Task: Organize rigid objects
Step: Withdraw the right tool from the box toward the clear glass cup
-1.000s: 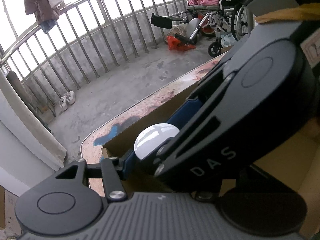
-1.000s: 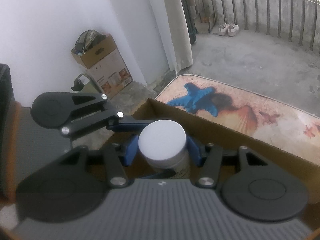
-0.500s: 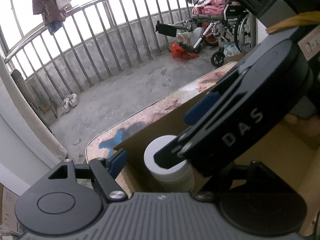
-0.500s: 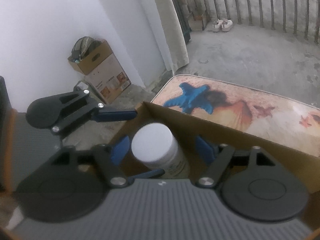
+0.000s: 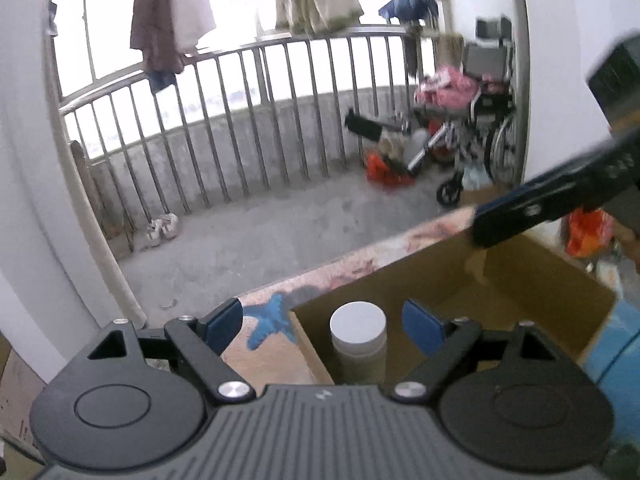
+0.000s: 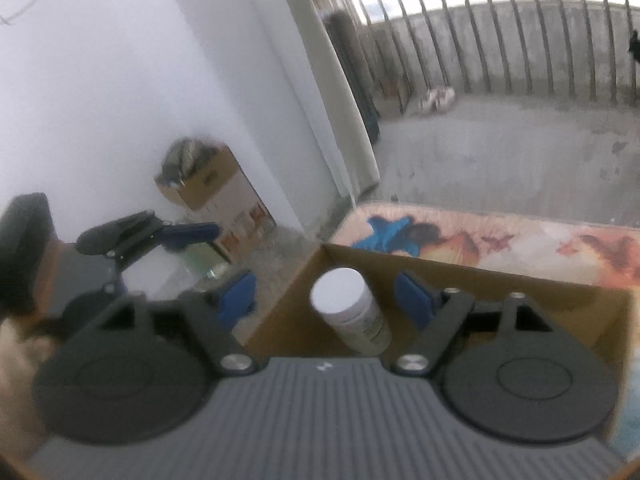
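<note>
I see both tongs opening, pads clear of the white-capped bottle standing in the cardboard box corner: left gripper, right gripper. Railing and wheelchair beyond.

left wrist: down over box | right wrist: same | shared: bottle

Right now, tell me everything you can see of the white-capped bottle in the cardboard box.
The bottle is a small, rigid-looking plastic cylinder with a flat, round white cap and a pale body bearing a printed label too blurred to read. It stands upright inside the cardboard box, near the box's corner by the printed mat. Nothing grips it: the left gripper and right gripper both stand apart from it, their jaws opening.
</note>
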A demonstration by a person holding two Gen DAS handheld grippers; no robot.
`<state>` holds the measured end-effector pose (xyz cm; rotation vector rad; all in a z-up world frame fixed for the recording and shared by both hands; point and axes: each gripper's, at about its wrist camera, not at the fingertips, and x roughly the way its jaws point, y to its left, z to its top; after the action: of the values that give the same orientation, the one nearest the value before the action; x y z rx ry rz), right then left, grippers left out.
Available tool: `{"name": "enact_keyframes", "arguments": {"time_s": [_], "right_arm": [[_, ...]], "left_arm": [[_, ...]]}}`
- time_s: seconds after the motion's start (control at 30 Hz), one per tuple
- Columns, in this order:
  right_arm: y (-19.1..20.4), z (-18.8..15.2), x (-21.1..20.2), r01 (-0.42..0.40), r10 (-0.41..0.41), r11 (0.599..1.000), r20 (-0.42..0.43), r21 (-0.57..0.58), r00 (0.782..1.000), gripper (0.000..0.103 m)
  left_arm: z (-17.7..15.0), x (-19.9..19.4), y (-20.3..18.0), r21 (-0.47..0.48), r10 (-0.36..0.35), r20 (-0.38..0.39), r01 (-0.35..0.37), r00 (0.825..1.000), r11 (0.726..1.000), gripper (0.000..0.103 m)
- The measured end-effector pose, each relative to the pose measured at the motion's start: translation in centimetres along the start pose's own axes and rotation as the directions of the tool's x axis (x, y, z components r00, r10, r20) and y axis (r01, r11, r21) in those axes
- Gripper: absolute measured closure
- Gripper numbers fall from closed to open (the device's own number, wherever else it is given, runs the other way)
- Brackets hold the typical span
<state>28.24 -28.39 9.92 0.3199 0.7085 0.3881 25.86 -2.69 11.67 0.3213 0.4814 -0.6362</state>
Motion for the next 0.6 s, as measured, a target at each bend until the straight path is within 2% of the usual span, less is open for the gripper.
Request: {"name": "enact_keyframes", "arguments": {"time_s": [0.2, 0.33, 0.43, 0.5, 0.57, 0.6], "right_arm": [[2.6, -3.8, -10.3, -0.013, 0.014, 1.000, 0.150, -0.007, 0.989, 0.019], [4.1, -7.0, -16.5, 0.020, -0.017, 1.000, 0.234, -0.011, 0.972, 0.019], [5.0, -9.6, -21.2, 0.081, -0.076, 0.997, 0.299, -0.007, 0.951, 0.018], [5.6, -11.5, -24.4, 0.124, -0.113, 0.992, 0.350, -0.007, 0.930, 0.018], [5.9, -13.1, -26.8, 0.158, -0.142, 0.987, 0.391, -0.009, 0.909, 0.018], [6.1, -14.2, -27.9, 0.178, -0.154, 0.984, 0.415, -0.020, 0.897, 0.015]], "left_arm": [[-1.8, -6.5, -0.9, -0.004, 0.047, 0.031, -0.047, 0.998, 0.999, 0.013], [-4.1, -10.1, -0.9, -0.106, -0.028, 0.078, 0.036, 0.997, 0.994, 0.010], [-5.5, -11.9, -1.1, -0.149, -0.049, 0.084, 0.061, 0.995, 0.987, 0.009], [-6.6, -12.9, -1.8, -0.126, -0.026, 0.092, 0.037, 0.995, 0.991, 0.008], [-7.9, -13.4, -2.4, -0.104, -0.014, 0.093, 0.023, 0.996, 0.994, 0.000], [-8.5, -13.4, -2.7, -0.097, -0.016, 0.093, 0.025, 0.996, 0.995, 0.000]]}}
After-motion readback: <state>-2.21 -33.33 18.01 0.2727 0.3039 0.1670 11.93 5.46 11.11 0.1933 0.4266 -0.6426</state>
